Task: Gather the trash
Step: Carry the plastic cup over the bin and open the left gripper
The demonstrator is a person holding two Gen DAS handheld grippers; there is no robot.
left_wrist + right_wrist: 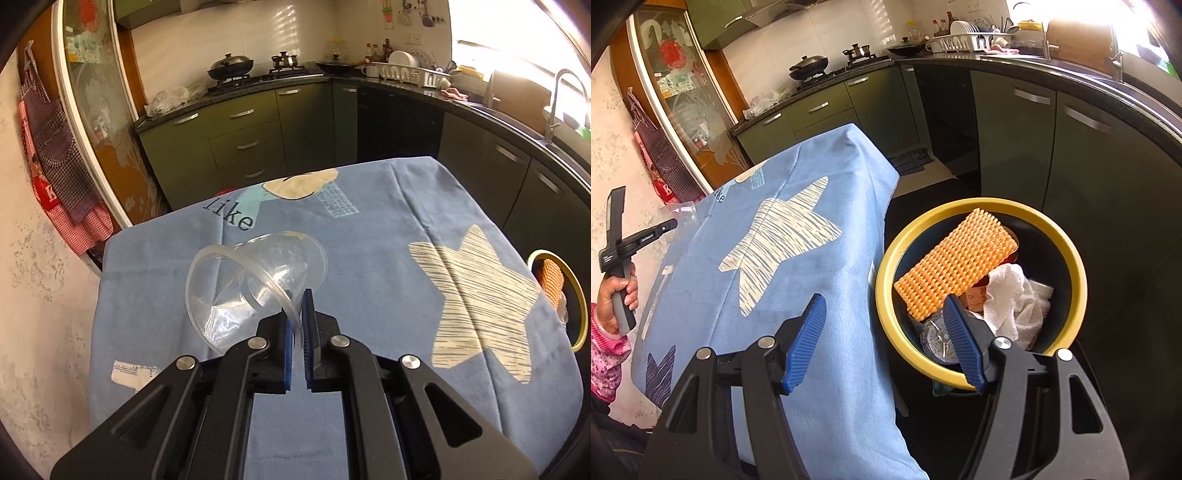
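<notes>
- Left tongs: blue pads nearly together, pinching the rim of a clear plastic cup.
- Cup lies on its side, mouth toward the camera and to the left, base pointing away. The wall looks dented near the grip. From this view I cannot tell whether it rests on the cloth or is lifted just clear of it.
- Bench is covered by a blue cloth printed with a pale striped star and the word "like".
- Right-wrist view: left tongs seen at far left, gripped by a hand in a pink sleeve, with the cup at their tips over the far-left edge of the cloth.
- Right tongs: spread wide, nothing between the pads. They hover over the right edge of the bench, one pad above the cloth, the other above the bin.
- Bin: yellow rim, dark inside, standing on the floor just beside the bench's right edge.
- Bin contents: an orange ridged pad leaning across the top, crumpled white paper, a flattened clear bottle and a small carton, partly hidden.
- Background: green cabinets, dark counter with wok, dish rack.
</notes>
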